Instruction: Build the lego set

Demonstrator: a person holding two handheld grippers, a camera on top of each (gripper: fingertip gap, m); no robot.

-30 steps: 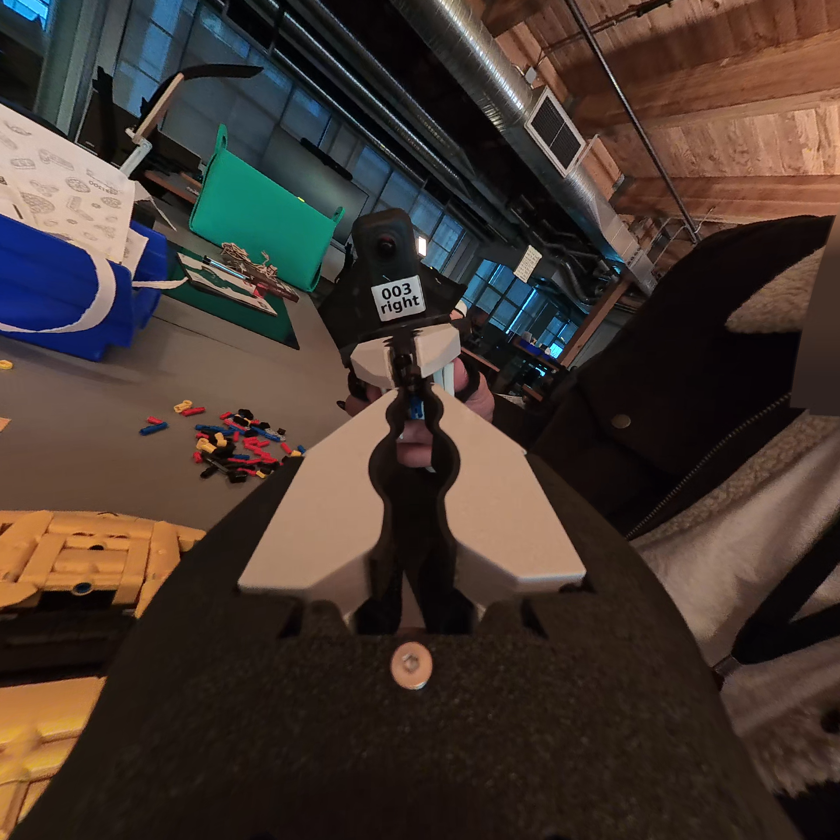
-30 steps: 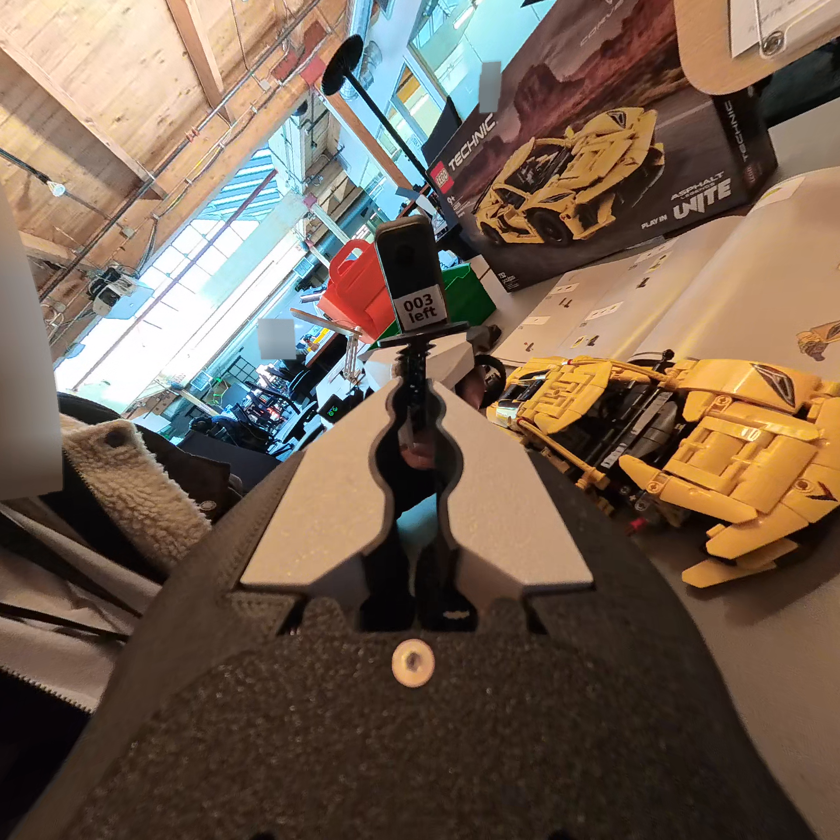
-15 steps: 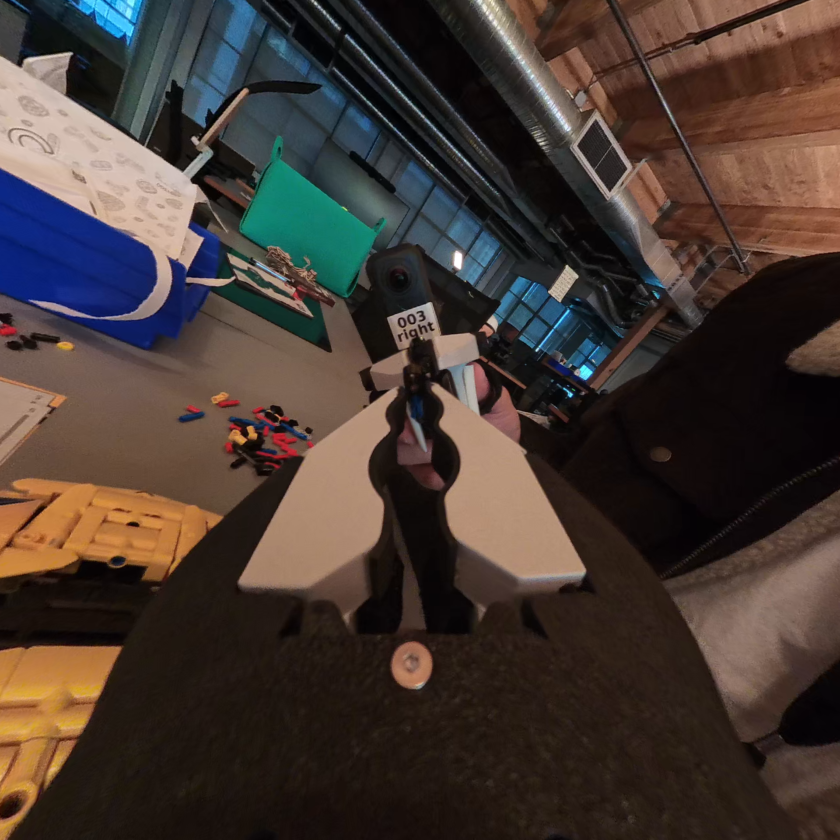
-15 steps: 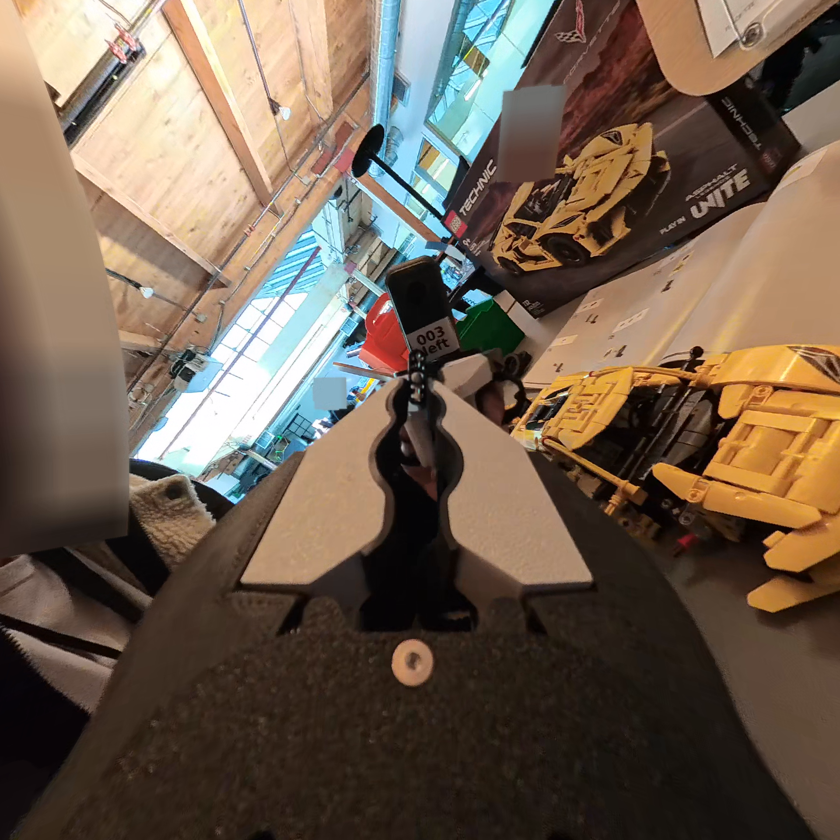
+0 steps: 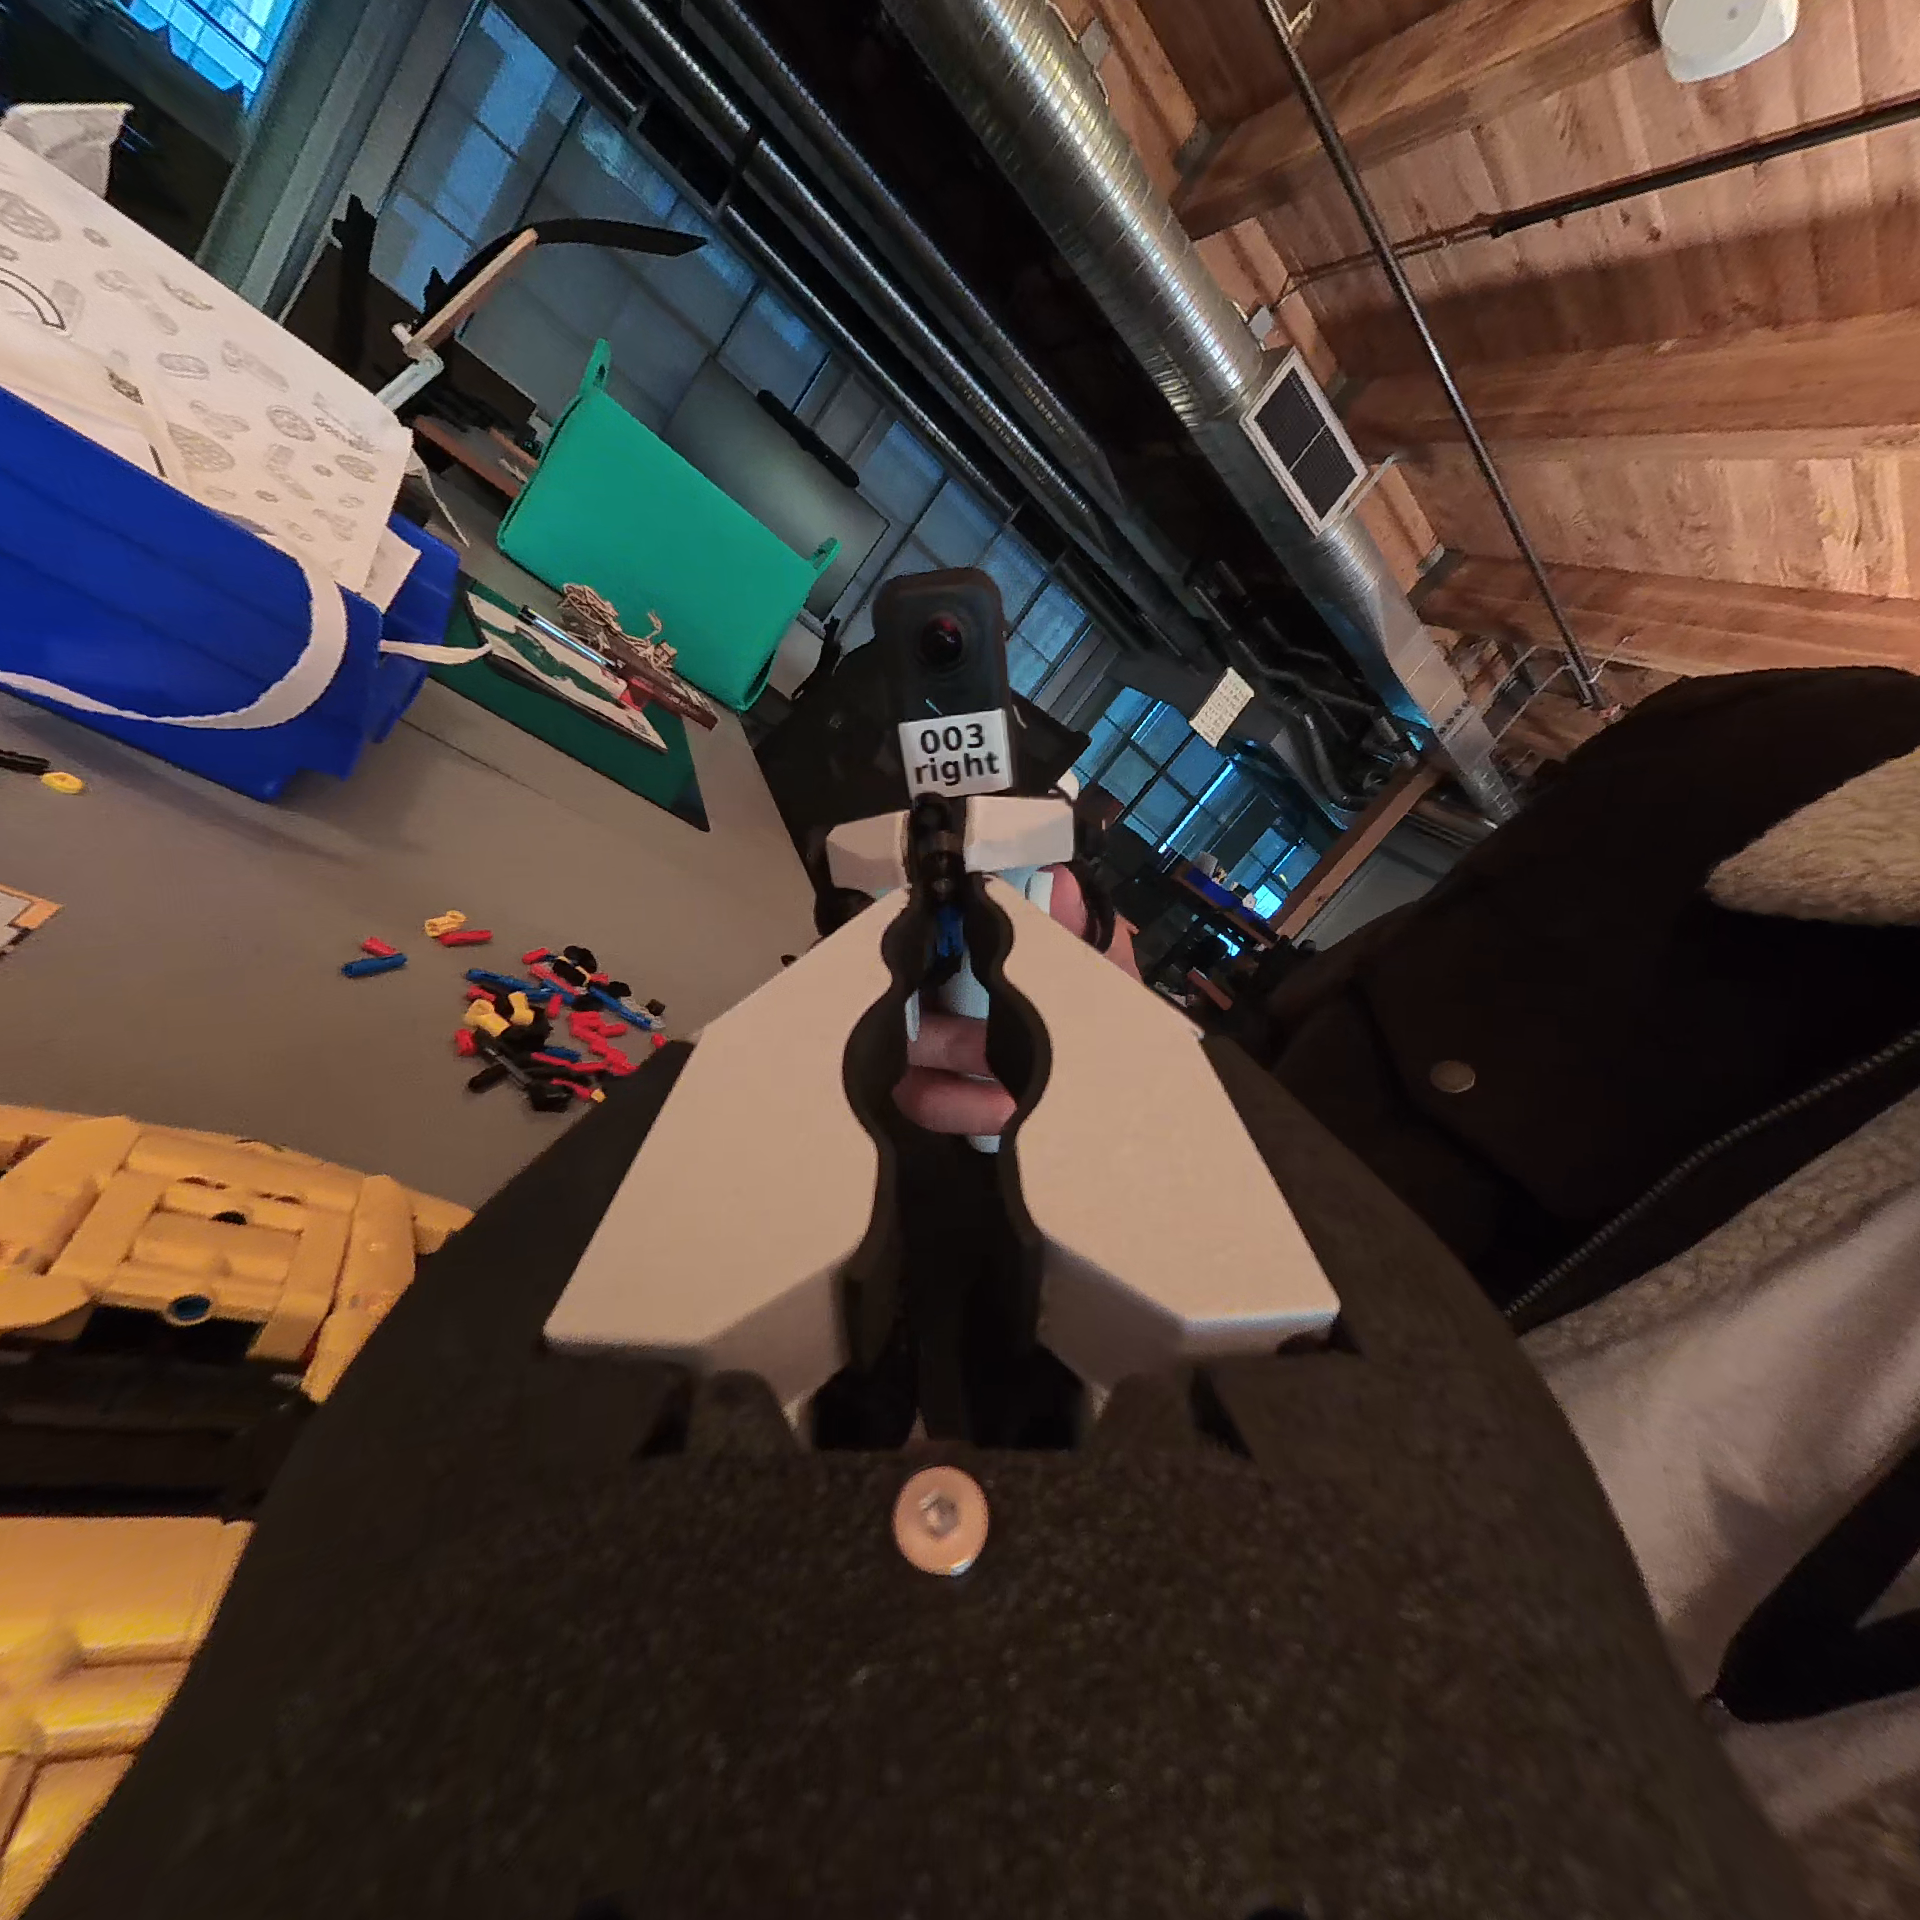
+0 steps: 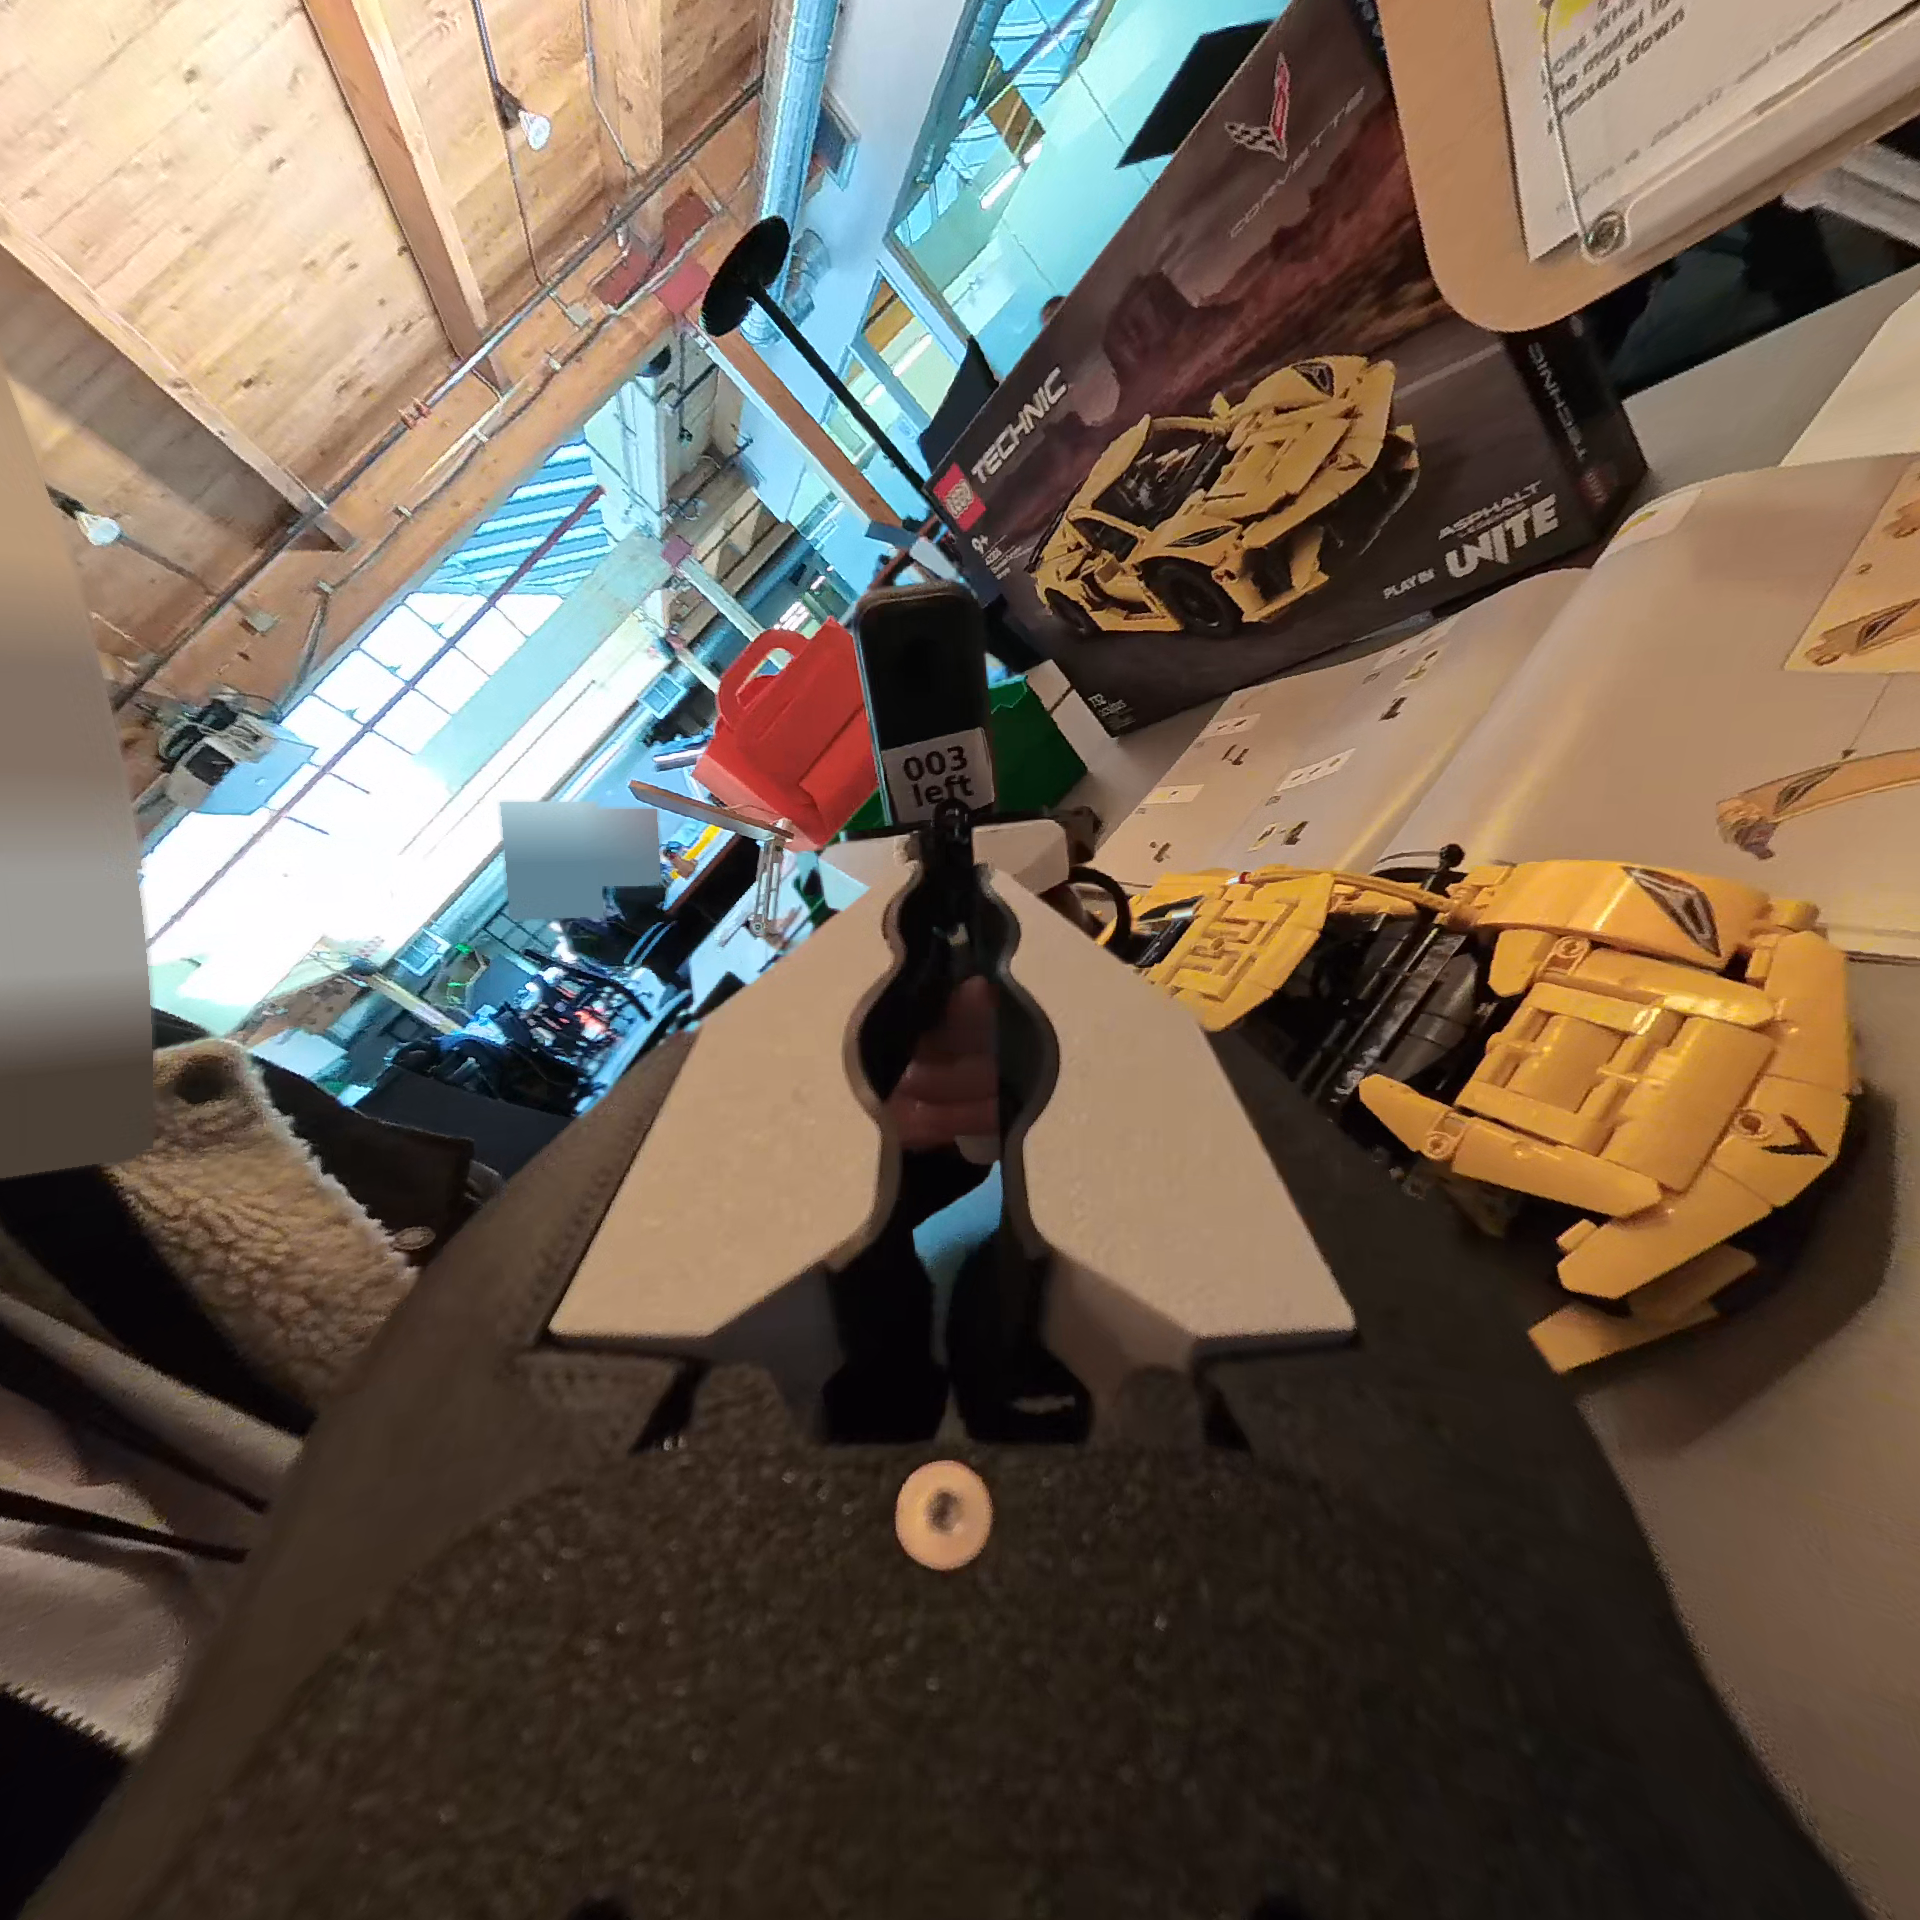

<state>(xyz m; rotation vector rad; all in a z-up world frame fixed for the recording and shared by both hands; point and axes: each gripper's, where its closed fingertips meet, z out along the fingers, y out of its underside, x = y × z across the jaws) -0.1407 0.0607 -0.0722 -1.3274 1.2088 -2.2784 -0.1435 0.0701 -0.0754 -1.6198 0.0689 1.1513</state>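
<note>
Desk: broad grey top, carrying the whole build.
Box: dark cardboard lego set box with a yellow car pictured, standing at the desk's back edge.
Booklet: open white instruction pages, lying between box and model.
Model: yellow-and-black brick sports car, part-built, lying on the desk right of the right tongs.
Loose pieces: red, blue, black and yellow bits scattered on the desk, beyond the model.
Left tongs: tips pinched together on a small black-and-blue lego piece, raised off the desk.
Right tongs: facing them tip to tip, clamped on the same small piece.
</note>
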